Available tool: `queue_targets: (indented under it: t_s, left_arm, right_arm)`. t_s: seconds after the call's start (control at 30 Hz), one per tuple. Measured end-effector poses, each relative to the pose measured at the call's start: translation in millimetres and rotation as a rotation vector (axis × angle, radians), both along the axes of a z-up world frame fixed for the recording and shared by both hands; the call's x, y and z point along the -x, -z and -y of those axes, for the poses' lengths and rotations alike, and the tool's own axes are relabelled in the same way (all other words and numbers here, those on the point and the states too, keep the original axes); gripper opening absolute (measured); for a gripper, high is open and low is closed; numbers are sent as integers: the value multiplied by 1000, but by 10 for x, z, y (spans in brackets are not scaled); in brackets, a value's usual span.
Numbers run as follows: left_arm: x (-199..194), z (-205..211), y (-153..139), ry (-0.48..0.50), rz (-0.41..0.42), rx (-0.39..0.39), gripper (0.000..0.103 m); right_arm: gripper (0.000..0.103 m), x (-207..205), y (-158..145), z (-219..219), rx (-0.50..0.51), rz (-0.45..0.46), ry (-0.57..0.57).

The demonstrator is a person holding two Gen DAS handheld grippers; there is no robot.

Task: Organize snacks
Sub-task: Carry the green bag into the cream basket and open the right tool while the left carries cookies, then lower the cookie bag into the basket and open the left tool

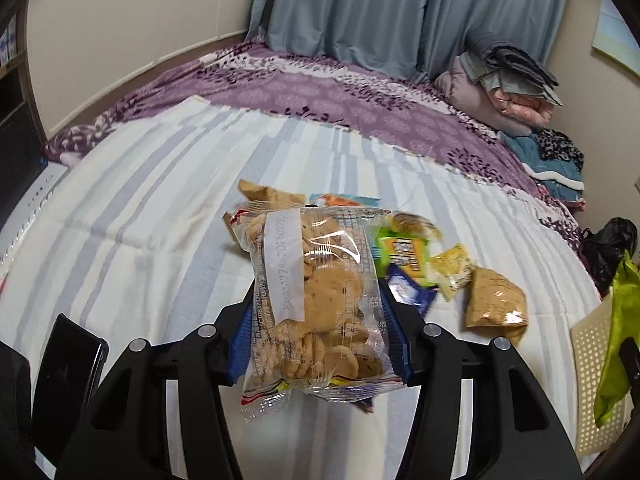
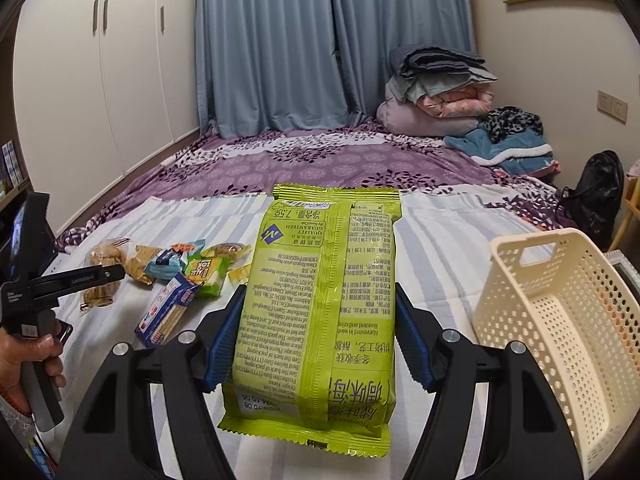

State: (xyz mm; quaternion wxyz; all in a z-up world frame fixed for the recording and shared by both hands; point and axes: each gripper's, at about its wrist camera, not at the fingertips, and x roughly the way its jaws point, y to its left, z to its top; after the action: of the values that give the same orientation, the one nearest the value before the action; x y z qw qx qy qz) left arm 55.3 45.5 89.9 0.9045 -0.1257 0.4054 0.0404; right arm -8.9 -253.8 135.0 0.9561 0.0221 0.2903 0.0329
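We are mid-collection: each hand carries a snack toward storage. Our left gripper (image 1: 316, 312) pinches a clear bag of small cookies (image 1: 316, 300) between its blue pads, lifted above the striped sheet (image 1: 140, 208). Our right gripper (image 2: 316, 344) clamps a green seaweed packet (image 2: 320, 312) across its width, back side up, held off the bed. The cream perforated basket (image 2: 560, 320) sits just to the right of that packet and looks empty. A loose pile of snacks (image 2: 180, 276) remains on the sheet. Next, we judge, the green packet swings over the basket rim and drops in; then the cookies follow, crossing without collision.
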Motion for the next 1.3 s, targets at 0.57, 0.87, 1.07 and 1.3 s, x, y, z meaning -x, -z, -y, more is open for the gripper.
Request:
queue_targets:
  t_s: [0.57, 0.87, 1.07, 1.3]
  left_arm:
    - [320, 1365, -701, 290, 123, -40, 56]
    - [444, 2169, -848, 451, 146, -55, 56]
    - [534, 2653, -869, 552, 147, -72, 56]
    - [645, 3112, -930, 635, 156, -85, 56]
  right_arm:
    - [69, 574, -173, 1362, -82, 98, 275]
    - [70, 884, -74, 2063, -84, 68, 390]
    - [83, 1032, 65, 2401, -123, 46, 446]
    - [83, 1156, 123, 2523, -108, 53, 451]
